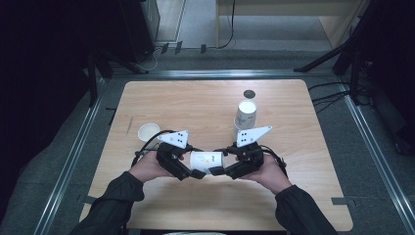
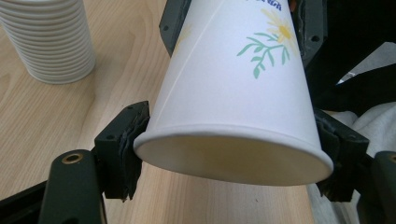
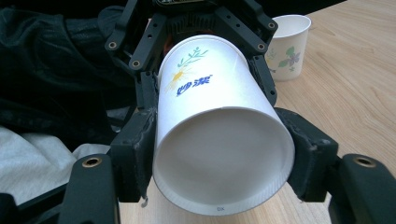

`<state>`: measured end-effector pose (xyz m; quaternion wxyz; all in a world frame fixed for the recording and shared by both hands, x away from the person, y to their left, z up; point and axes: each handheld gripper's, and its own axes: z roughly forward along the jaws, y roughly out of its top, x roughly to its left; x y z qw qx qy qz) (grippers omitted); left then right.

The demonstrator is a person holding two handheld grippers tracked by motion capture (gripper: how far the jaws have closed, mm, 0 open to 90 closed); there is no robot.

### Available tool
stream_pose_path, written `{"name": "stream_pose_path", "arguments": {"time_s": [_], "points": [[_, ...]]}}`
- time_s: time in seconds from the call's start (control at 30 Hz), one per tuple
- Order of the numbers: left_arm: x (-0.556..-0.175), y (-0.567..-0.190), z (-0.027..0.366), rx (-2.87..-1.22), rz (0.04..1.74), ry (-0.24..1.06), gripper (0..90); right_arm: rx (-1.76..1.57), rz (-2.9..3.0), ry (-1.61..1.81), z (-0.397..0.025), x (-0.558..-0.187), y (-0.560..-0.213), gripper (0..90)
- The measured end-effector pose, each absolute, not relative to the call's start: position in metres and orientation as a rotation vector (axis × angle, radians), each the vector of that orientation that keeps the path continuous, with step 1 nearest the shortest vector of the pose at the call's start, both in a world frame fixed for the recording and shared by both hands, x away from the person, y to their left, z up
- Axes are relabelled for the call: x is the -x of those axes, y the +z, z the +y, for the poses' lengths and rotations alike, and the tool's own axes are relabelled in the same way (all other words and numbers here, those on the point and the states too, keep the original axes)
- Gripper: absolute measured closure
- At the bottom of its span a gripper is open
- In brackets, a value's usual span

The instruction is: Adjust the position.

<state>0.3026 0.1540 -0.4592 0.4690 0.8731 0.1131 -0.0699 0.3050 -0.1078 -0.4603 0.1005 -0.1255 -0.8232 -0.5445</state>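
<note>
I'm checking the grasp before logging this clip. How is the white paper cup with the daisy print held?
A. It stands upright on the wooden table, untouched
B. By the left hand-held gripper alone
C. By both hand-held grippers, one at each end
C: the white paper cup with the daisy print lies sideways above the wooden table, with the left hand-held gripper clamping its open rim and the right hand-held gripper clamping its base.

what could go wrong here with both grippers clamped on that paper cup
1. Thin wall: the paper cup is pinched by the left gripper and right gripper at once, so a harder squeeze may crush it.
2. Pulling apart unevenly could tear it or let it slip free.
3. The cup stack stands close behind; a swing might topple it.
</note>
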Motion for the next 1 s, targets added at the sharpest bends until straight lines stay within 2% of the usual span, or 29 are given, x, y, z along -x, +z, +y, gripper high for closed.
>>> {"name": "stream_pose_path", "arguments": {"time_s": [0.57, 1.0], "points": [[-0.305, -0.459, 0.156, -2.131, 0.293, -0.178, 24.4, 0.39, -2.44, -1.619, -0.108, -0.305, -0.461, 30.8], [-0.314, -0.447, 0.173, -2.121, 0.361, -0.179, 24.5, 0.424, -2.468, -1.622, -0.117, -0.307, -0.46, 26.6]]}}
